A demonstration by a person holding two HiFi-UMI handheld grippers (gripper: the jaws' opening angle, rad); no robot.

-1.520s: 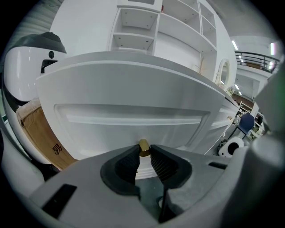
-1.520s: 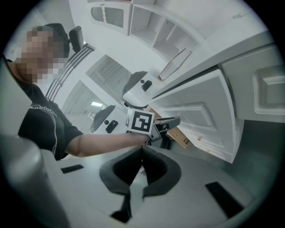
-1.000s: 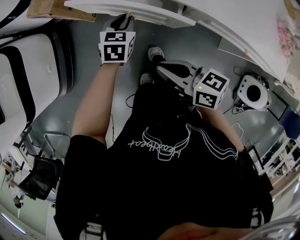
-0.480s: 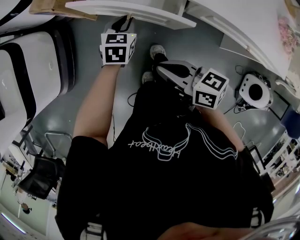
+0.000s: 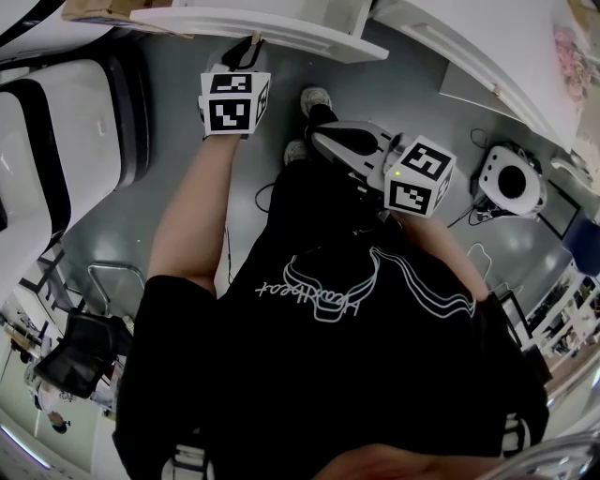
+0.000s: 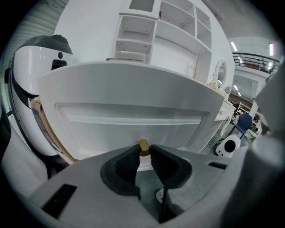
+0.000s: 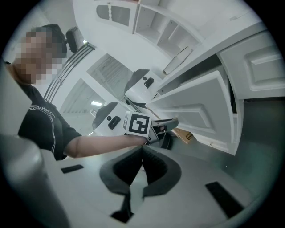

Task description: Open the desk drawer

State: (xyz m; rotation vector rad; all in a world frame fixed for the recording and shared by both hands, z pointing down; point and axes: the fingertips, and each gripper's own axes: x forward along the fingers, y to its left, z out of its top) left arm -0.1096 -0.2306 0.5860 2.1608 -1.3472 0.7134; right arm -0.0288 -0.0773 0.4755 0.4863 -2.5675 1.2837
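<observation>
The white drawer front [image 6: 133,118] fills the left gripper view, with a small brass knob [image 6: 143,145] at its lower middle. My left gripper [image 6: 143,156] is shut on that knob, both dark pads pressed on its sides. In the head view the left gripper [image 5: 246,49] reaches up to the drawer front [image 5: 262,23] under the desk edge. The right gripper view shows the drawer [image 7: 200,111] standing out from the desk, with the left gripper [image 7: 167,124] at it. My right gripper [image 5: 323,141] hangs shut and empty over the floor, its jaws [image 7: 141,151] closed together.
A white and black chair-like shell [image 5: 56,122] stands at the left. A cardboard box [image 5: 94,11] lies beside the drawer. A round white device [image 5: 506,183] with cables sits on the floor at the right. The desk top [image 5: 487,47] runs along the upper right. My shoes [image 5: 314,101] are below the drawer.
The left gripper and the drawer front have come a little toward me in the head view. The right gripper has stayed about where it was.
</observation>
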